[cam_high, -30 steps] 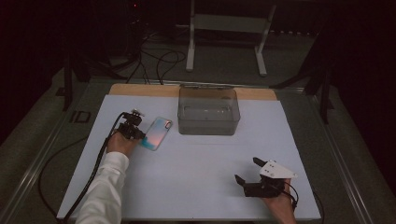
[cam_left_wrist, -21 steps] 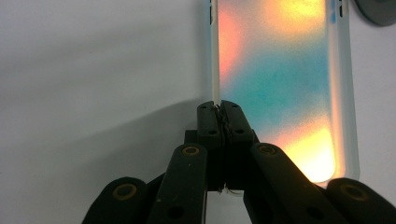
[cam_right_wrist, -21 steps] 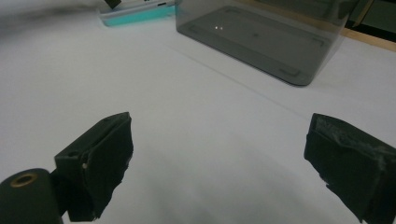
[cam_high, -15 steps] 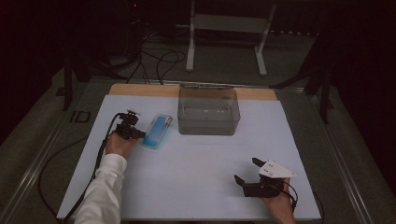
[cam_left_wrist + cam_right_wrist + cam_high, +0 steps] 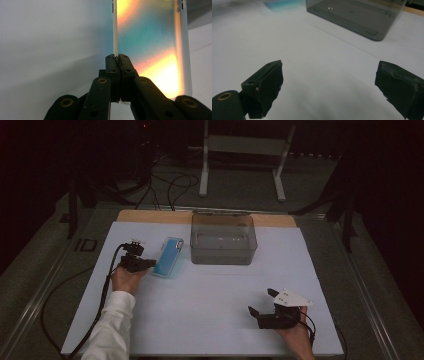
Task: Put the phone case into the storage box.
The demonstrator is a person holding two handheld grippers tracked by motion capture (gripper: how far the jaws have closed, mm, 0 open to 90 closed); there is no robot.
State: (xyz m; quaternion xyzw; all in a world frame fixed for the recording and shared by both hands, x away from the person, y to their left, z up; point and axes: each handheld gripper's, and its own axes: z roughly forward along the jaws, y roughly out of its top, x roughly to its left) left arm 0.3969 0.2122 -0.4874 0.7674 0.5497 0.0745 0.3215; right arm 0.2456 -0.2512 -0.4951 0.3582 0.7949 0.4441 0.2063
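A phone case (image 5: 168,256) with a blue, iridescent face lies about flat on the white sheet, left of a clear grey box (image 5: 223,254). My left gripper (image 5: 146,264) is at the case's left edge and shut on it. In the left gripper view the two black jaws pinch the case's thin white rim (image 5: 115,37), with the shimmering face (image 5: 147,42) to their right. My right gripper (image 5: 260,301) rests at the front right of the sheet, far from the case. It is open with nothing between its fingers (image 5: 265,85). The box (image 5: 354,17) and the case (image 5: 284,5) lie beyond it.
A white sheet (image 5: 210,320) covers the table, with a wooden strip (image 5: 150,216) along its far edge. The grey box is topless and looks empty. A black cable (image 5: 107,285) trails from the left gripper along the sleeve. A metal stand (image 5: 240,150) and cables sit beyond the table.
The phone case has tipped flatter in the left gripper, its pink sheen giving way to plain blue, and has shifted slightly away. The right gripper has stayed in place.
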